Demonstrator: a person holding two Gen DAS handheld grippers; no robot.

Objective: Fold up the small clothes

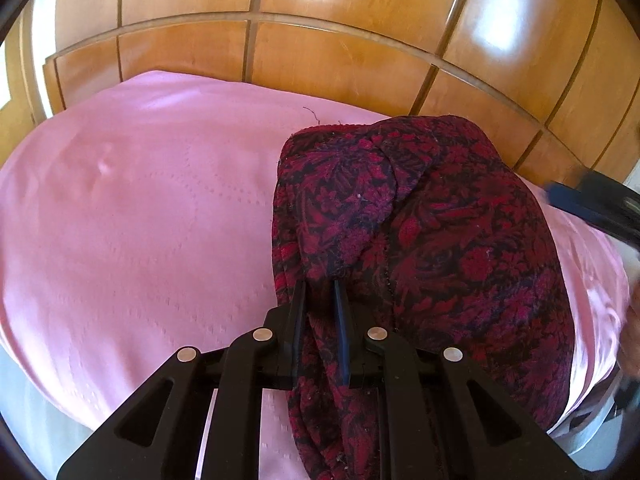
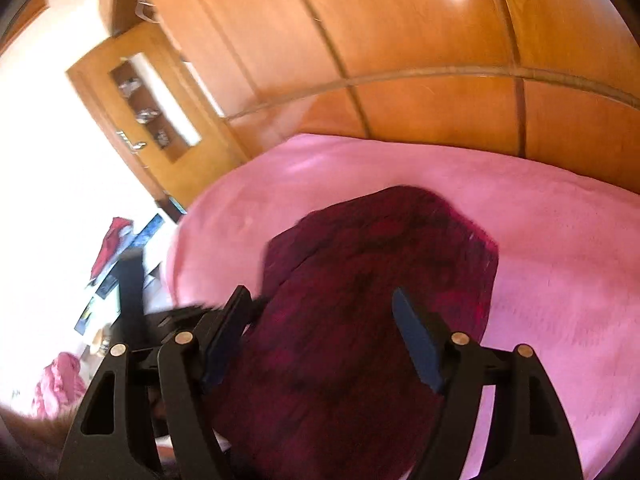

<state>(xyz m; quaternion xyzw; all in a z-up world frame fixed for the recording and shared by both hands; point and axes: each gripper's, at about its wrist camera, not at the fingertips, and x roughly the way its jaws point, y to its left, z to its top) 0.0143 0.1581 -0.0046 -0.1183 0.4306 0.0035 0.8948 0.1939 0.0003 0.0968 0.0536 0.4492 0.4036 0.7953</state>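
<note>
Closest to us, our left hand-held gripper is clamped on a bunched fold of one dark red patterned garment, which lies on a pink sheet. Our right hand-held gripper hangs over the garment, fingers spread apart. One wooden wardrobe stands behind.
</note>
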